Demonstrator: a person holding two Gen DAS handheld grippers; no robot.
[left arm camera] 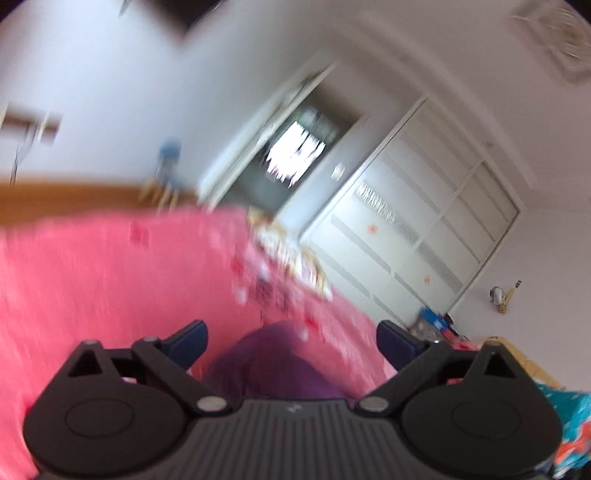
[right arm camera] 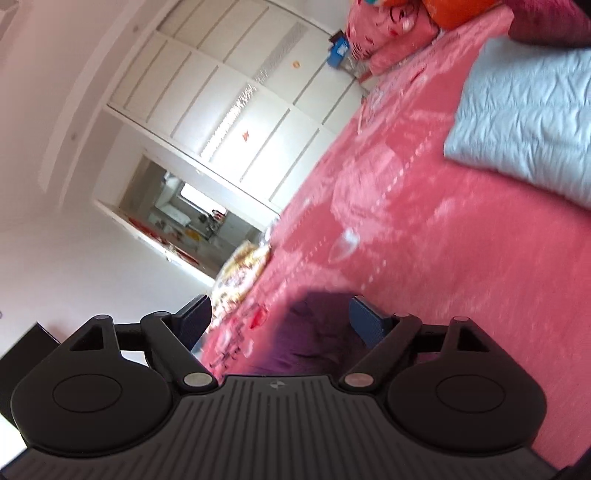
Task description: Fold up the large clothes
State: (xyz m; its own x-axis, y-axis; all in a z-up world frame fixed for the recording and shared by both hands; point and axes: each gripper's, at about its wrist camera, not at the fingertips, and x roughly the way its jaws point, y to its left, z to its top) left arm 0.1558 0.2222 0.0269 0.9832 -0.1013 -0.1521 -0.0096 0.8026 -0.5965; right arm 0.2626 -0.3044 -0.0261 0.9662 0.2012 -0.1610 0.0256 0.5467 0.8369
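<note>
A purple garment lies bunched on the pink bedspread, right below my left gripper, whose blue-padded jaws stand wide open around empty air. In the right wrist view the same purple garment sits between and under the jaws of my right gripper, also open and holding nothing. A folded pale blue cloth lies flat on the pink bedspread to the upper right. Both views are tilted and blurred.
A white wardrobe and an open doorway stand beyond the bed. Pink patterned pillows and an orange cushion are piled at the bed's far end. A floral quilt hangs at the bed's edge. A wooden headboard runs along the left.
</note>
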